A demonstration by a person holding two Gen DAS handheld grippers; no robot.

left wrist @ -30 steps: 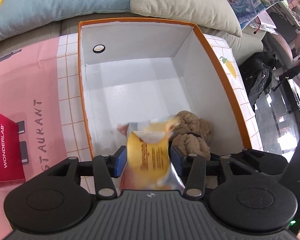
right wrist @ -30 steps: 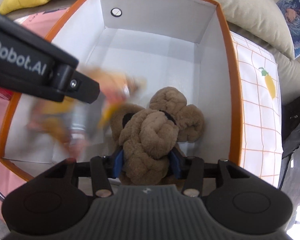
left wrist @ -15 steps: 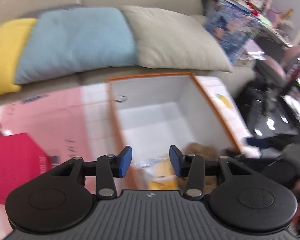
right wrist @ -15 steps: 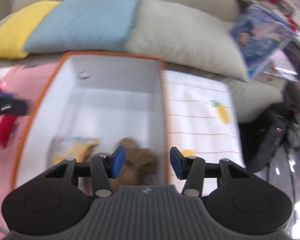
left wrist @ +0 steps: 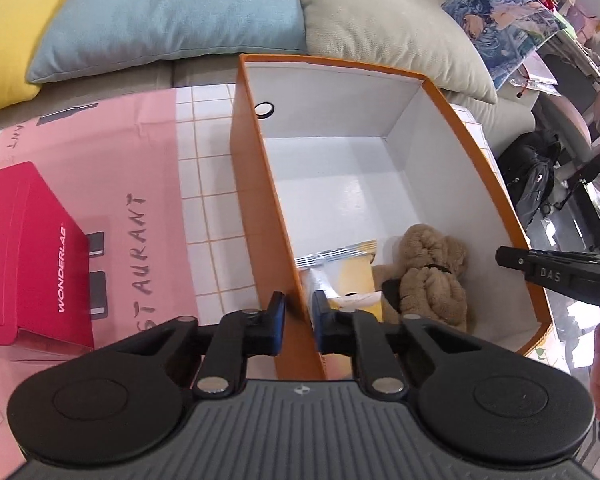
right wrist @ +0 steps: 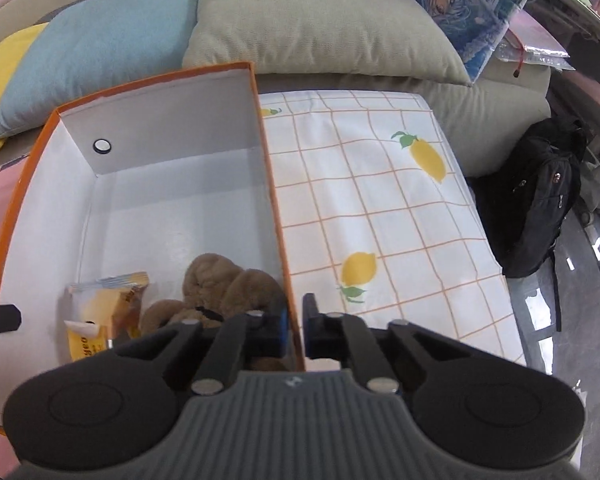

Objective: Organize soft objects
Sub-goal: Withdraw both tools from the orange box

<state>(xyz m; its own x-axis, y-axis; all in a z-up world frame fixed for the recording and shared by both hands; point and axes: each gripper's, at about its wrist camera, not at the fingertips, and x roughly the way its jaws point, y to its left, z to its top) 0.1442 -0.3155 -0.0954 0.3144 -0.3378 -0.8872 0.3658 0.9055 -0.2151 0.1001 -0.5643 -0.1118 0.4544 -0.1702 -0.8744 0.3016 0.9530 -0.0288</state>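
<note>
Snack packet (left wrist: pixel 350 276) lies lengthwise beside plush toy (left wrist: pixel 432 276).

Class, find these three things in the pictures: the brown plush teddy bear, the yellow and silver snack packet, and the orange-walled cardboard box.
Brown plush teddy bear (left wrist: pixel 430 276), left wrist view, on its body.
Yellow and silver snack packet (right wrist: pixel 104 304), right wrist view, on its front face.
Orange-walled cardboard box (left wrist: pixel 256 208), left wrist view, on its outer left wall.
</note>
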